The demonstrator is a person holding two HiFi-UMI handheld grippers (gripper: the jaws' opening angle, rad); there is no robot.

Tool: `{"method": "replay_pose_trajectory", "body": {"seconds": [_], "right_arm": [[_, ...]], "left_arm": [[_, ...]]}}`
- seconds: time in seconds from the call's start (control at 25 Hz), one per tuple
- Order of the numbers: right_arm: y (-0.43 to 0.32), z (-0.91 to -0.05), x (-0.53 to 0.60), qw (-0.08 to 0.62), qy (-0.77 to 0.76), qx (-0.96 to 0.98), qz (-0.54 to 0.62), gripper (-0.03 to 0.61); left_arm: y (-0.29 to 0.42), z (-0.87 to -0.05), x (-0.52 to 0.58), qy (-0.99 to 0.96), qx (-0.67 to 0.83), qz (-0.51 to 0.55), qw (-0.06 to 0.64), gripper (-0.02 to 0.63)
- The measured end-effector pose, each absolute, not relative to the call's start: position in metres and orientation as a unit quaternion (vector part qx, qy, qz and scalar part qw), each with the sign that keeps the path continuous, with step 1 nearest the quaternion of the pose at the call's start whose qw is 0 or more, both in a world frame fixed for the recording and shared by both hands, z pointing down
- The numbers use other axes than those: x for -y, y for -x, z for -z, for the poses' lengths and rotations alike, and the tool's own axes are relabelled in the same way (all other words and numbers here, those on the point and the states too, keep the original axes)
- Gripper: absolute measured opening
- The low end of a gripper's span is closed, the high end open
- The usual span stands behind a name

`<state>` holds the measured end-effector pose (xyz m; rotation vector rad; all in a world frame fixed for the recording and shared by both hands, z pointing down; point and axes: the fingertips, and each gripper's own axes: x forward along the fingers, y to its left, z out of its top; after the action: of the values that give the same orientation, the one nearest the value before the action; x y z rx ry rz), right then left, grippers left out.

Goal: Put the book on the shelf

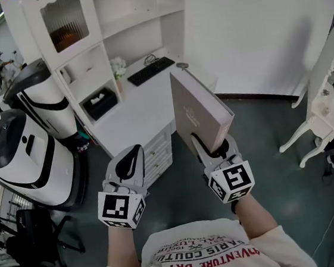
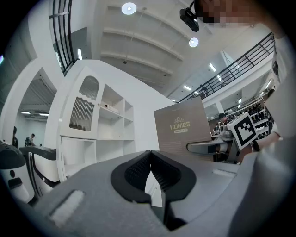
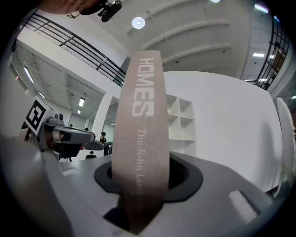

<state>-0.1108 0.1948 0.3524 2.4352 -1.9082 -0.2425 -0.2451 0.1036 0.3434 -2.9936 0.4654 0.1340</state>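
Observation:
A tan hardback book [image 1: 200, 111] with "HOMES" on its cover and spine stands upright in my right gripper [image 1: 212, 149], which is shut on its lower edge. In the right gripper view the spine [image 3: 141, 139] rises straight up from between the jaws. My left gripper [image 1: 129, 159] hangs level to the left of the book, shut and holding nothing; its pads [image 2: 159, 173] meet. From the left gripper view the book's cover [image 2: 182, 129] shows to the right. The white shelf unit [image 1: 124, 21] with open compartments stands ahead, above a white desk [image 1: 134, 112].
On the desk lie a black keyboard [image 1: 151, 70], a dark tissue box [image 1: 99, 101] and a small vase of flowers [image 1: 117, 66]. Large white-and-black machines [image 1: 20, 158] crowd the left. A white chair [image 1: 319, 100] stands at the right, by a white wall [image 1: 250, 24].

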Motion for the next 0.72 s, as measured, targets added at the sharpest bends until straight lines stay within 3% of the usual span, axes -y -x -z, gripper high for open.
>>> {"method": "replay_pose_trajectory", "body": {"seconds": [0.72], "right_arm": [[0.081, -0.371, -0.161, 0.007, -0.787, 0.615, 0.051, 0.173]], "left_arm": [[0.223, -0.357, -0.074, 0.986, -0.156, -0.034, 0.048, 0.005]]}}
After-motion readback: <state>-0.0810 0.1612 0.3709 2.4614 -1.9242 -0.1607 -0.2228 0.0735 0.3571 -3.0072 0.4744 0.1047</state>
